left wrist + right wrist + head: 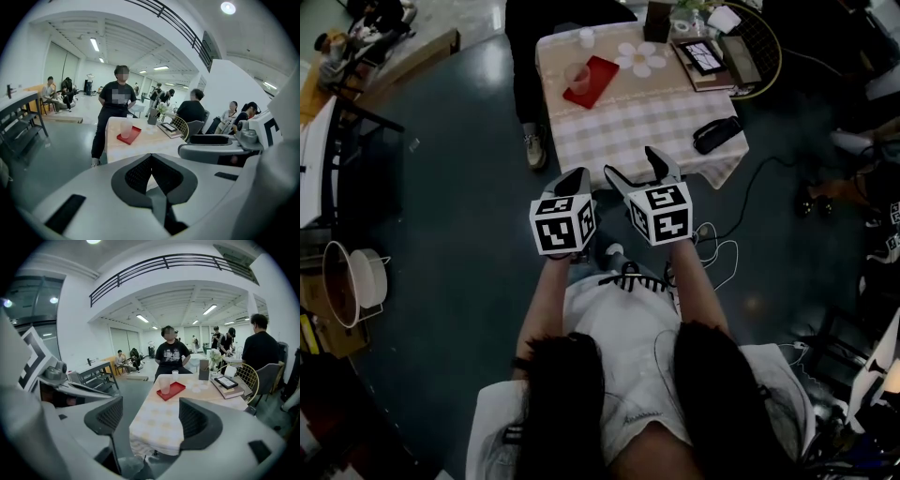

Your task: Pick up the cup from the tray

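**Both grippers wait short of the table; the cup stands untouched on its tray**

We hold the two grippers side by side in front of us, well apart from the table (628, 122). We judge this a ready stance before any reach.

The left gripper (574, 176) has its jaws pressed together with nothing in them, so we expect it to sit this one out. The right gripper (636, 167) has its jaws spread wide and empty. Its own view looks at the cup (577, 75) through that gap, so we take it as the one meant to pick.

The cup stands upright on the left part of the red tray (598, 80), toward the table's far left corner.

Counting from the left:
- two grippers
- one tray, with one cup on it
- one smaller cup (586, 37) standing off the tray behind it
- one flower-shaped mat (642, 58)
- one black object (717, 134) near the right edge
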`<state>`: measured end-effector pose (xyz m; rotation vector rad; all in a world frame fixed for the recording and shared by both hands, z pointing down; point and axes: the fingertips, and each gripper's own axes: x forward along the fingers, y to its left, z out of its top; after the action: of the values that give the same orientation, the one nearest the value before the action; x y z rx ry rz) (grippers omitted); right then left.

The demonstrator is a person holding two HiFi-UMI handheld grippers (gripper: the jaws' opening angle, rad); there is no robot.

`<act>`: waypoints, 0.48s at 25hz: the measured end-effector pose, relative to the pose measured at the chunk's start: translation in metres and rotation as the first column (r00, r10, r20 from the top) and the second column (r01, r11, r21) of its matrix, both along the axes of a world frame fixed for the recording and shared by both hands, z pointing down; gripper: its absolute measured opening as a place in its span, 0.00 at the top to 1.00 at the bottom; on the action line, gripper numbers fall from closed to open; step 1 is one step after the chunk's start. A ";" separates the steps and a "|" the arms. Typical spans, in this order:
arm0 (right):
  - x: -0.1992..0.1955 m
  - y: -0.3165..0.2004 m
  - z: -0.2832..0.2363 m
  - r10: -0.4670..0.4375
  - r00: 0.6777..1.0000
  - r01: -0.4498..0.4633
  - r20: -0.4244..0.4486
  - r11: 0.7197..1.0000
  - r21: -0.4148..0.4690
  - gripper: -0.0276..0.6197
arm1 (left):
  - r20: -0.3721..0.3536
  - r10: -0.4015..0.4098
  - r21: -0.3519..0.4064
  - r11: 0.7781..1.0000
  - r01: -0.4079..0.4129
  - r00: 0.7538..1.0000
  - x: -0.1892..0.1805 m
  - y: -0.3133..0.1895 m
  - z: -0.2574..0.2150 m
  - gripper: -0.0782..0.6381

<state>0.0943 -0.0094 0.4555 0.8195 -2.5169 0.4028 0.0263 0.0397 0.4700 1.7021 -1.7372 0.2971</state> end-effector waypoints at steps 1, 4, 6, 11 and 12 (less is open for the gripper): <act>-0.003 -0.003 0.001 -0.003 1.000 0.003 0.002 1.000 -0.001 0.40 | 0.005 -0.002 0.001 1.000 0.002 1.000 -0.003 -0.003 0.000 0.89; -0.012 -0.013 0.004 -0.009 1.000 0.009 -0.008 1.000 0.003 0.40 | 0.010 0.000 0.007 1.000 0.000 1.000 -0.011 -0.015 0.002 0.89; -0.020 -0.021 0.004 -0.008 1.000 0.008 -0.010 1.000 0.009 0.40 | 0.009 0.005 0.012 1.000 -0.005 1.000 -0.017 -0.025 0.001 0.89; -0.042 -0.055 0.001 0.009 1.000 -0.009 -0.020 1.000 0.019 0.40 | 0.008 0.021 0.015 1.000 -0.021 1.000 -0.040 -0.058 0.001 0.89; -0.048 -0.062 0.001 0.010 1.000 -0.010 -0.023 1.000 0.017 0.40 | 0.004 0.021 0.013 1.000 -0.021 1.000 -0.046 -0.065 0.002 0.89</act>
<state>0.0467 -0.0711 0.4570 0.8392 -2.4991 0.3735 -0.0196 -0.0249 0.4716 1.7308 -1.7283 0.2992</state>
